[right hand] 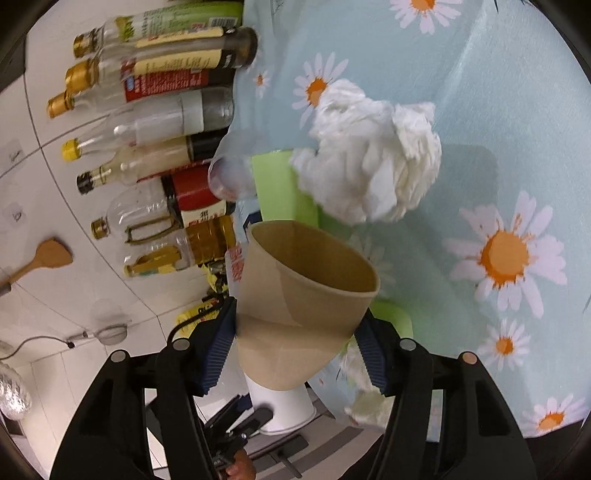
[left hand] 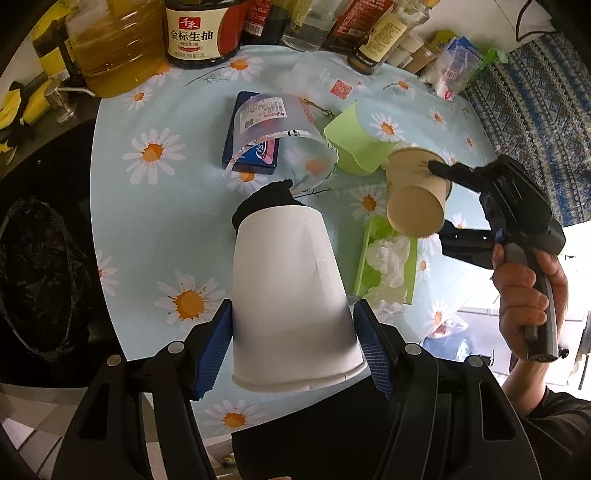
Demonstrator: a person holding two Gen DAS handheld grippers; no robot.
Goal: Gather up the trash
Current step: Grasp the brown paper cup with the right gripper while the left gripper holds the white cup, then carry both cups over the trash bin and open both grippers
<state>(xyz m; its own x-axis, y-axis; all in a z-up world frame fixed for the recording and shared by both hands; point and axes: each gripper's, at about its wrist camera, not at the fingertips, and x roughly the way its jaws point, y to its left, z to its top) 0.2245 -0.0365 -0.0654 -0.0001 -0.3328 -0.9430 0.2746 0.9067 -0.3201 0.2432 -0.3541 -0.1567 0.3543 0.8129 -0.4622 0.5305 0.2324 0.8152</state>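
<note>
My left gripper [left hand: 295, 350] is shut on a white paper cup [left hand: 291, 288], pointing steeply down at the table; a black cloth-like wad [left hand: 264, 199] sticks out of the cup's far end. My right gripper [right hand: 299, 350] is shut on a brown paper cup [right hand: 306, 291], whose wall is dented between the pads. In the left wrist view the right gripper [left hand: 439, 199], held by a hand [left hand: 524, 295], carries the brown cup [left hand: 413, 206] just above the table. On the table lie a green cup [left hand: 354, 144], a clear plastic cup [left hand: 277, 125] and crumpled tissue [right hand: 373, 158] on a green box [right hand: 280, 184].
The daisy-print tablecloth [left hand: 155, 229] covers the table. A blue tin [left hand: 251, 151] lies under the clear cup. Oil and sauce bottles [left hand: 199, 33] line the far edge. A bin with a black bag [left hand: 33, 273] stands left of the table.
</note>
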